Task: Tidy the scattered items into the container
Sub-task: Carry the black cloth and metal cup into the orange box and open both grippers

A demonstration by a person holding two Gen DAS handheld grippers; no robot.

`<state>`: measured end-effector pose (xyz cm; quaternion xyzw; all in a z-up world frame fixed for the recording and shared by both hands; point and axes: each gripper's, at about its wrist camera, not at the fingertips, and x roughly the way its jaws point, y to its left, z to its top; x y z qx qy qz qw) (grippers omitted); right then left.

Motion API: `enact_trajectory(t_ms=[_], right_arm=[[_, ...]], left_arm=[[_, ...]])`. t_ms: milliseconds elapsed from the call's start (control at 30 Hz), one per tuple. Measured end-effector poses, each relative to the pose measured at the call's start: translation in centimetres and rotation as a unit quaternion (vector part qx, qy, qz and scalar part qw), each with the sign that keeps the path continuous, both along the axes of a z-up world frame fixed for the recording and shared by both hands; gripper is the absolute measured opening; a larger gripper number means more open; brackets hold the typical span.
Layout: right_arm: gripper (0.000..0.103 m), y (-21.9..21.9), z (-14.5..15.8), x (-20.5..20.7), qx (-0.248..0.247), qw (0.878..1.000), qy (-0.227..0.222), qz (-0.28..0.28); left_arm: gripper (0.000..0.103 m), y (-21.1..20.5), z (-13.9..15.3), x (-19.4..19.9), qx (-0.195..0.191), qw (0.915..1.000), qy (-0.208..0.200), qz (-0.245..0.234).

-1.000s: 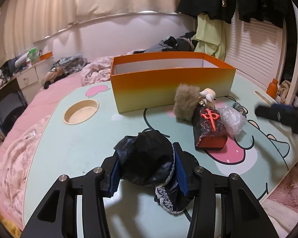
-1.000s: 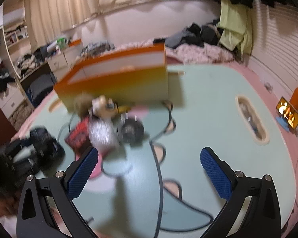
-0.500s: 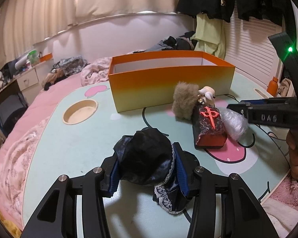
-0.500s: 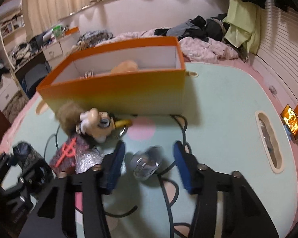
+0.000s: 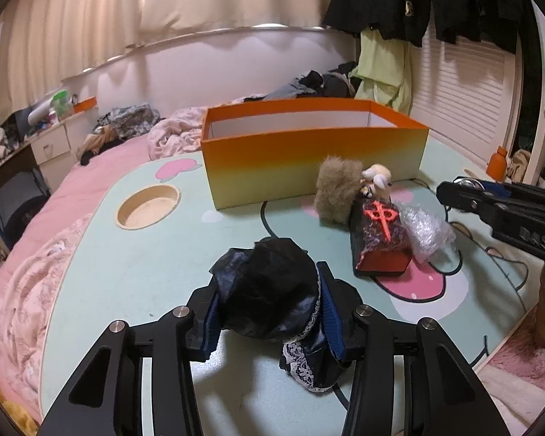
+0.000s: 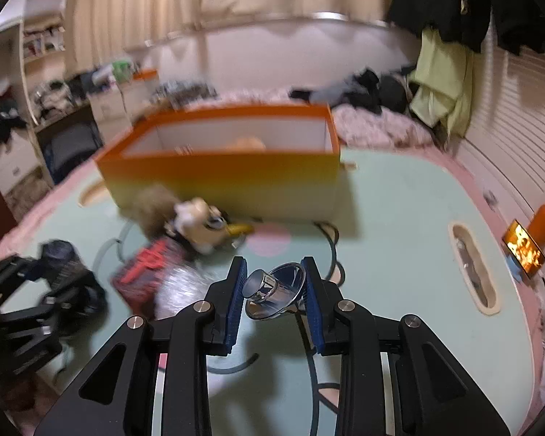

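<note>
Shiny metal funnel-shaped cup (image 6: 276, 290) sits between the closing blue pads of the right gripper (image 6: 274, 296), short of the orange cardboard box (image 6: 229, 167), while the left gripper (image 5: 269, 312) clamps a crumpled black lace-trimmed cloth (image 5: 272, 290) above the mint-green table (image 5: 127, 265).

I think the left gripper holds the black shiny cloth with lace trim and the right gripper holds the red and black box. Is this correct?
Not quite. The left gripper does hold the black shiny cloth with lace trim, but the right gripper is closing on a small shiny metal funnel, as the right wrist view shows. The red and black box lies on the table.
</note>
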<state>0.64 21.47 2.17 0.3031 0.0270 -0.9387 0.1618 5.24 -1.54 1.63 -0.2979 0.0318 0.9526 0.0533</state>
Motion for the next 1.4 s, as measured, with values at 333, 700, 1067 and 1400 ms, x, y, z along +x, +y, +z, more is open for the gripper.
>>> enact_trajectory(t_ms=[333, 700, 1067, 1400], right_arm=[[0.032, -2.8, 0.4, 3.5, 0.029, 0.997, 0.016, 0.068], [0.032, -2.3, 0.0, 2.7, 0.032, 0.998, 0.005, 0.054], [0.032, -1.7, 1.7, 1.1, 0.026, 0.998, 0.003, 0.063], [0.032, -1.6, 7.0, -6.4, -0.014, 0.998, 0.000, 0.064]], left_arm=[[0.043, 3.1, 0.6, 1.6, -0.046, 0.9977, 0.038, -0.033], [0.043, 2.8, 0.5, 1.2, -0.040, 0.9984, 0.027, -0.030], [0.042, 1.5, 2.3, -0.8, -0.012, 0.9996, 0.015, -0.023], [0.042, -0.3, 10.7, -8.3, 0.012, 0.9991, 0.038, -0.011]])
